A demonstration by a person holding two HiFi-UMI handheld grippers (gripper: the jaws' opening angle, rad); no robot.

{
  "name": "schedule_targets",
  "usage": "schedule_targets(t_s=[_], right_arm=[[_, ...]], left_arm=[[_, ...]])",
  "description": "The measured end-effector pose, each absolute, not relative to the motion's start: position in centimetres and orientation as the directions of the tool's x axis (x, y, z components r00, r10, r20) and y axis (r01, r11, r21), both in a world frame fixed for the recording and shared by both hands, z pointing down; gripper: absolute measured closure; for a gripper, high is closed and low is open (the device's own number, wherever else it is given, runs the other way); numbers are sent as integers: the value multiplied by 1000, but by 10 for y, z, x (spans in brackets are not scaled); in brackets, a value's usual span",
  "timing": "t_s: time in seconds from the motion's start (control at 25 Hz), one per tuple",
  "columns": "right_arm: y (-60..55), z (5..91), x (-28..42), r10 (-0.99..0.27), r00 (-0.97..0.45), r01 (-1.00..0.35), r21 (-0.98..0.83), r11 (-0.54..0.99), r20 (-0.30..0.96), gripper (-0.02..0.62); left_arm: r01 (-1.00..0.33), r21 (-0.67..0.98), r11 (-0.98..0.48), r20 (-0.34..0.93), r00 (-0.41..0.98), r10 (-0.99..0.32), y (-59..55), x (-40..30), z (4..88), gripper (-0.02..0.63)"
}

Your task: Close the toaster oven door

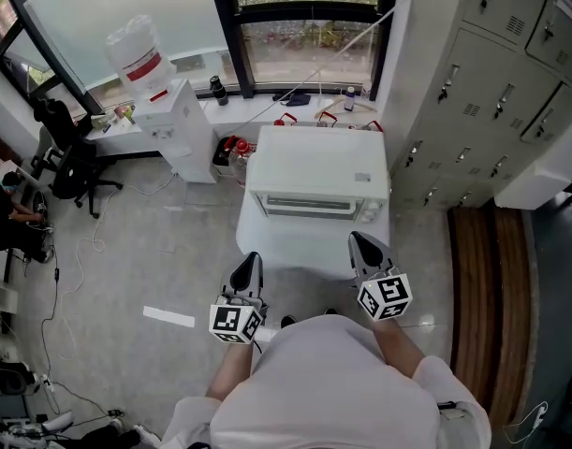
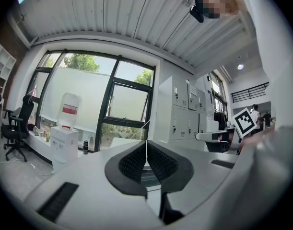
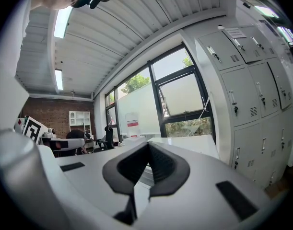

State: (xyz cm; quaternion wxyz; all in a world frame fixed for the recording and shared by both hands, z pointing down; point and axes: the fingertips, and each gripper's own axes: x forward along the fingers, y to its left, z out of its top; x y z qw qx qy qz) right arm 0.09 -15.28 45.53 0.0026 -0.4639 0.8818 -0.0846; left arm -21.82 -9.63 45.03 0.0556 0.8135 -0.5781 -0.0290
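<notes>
The white toaster oven (image 1: pixel 317 172) sits on a white table (image 1: pixel 295 246) straight ahead of me, its windowed front facing me. From above, the door looks upright against the front. My left gripper (image 1: pixel 250 260) hovers at the table's near left edge, short of the oven, shut with nothing between its pads. The right gripper (image 1: pixel 359 240) hangs over the table's near right, just in front of the oven's right corner, also shut and empty. In the left gripper view the jaws (image 2: pixel 146 151) meet in a line, and likewise in the right gripper view (image 3: pixel 147 150).
A water dispenser (image 1: pixel 176 120) stands left of the oven. Grey lockers (image 1: pixel 496 92) line the right wall, with a wooden strip (image 1: pixel 496 293) of floor below them. An office chair (image 1: pixel 75 168) is at far left. Bottles stand on the window sill (image 1: pixel 295 96) behind.
</notes>
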Motion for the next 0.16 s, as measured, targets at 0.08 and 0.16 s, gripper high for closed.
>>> schedule_targets(t_s=[0.08, 0.16], right_arm=[[-153, 455, 1, -820, -568, -819, -151, 554, 72, 589], [-152, 454, 1, -820, -568, -819, -151, 554, 72, 589]], left_arm=[[-937, 125, -326, 17, 331, -944, -97, -219, 450, 584], [-937, 126, -327, 16, 331, -943, -97, -219, 450, 584]])
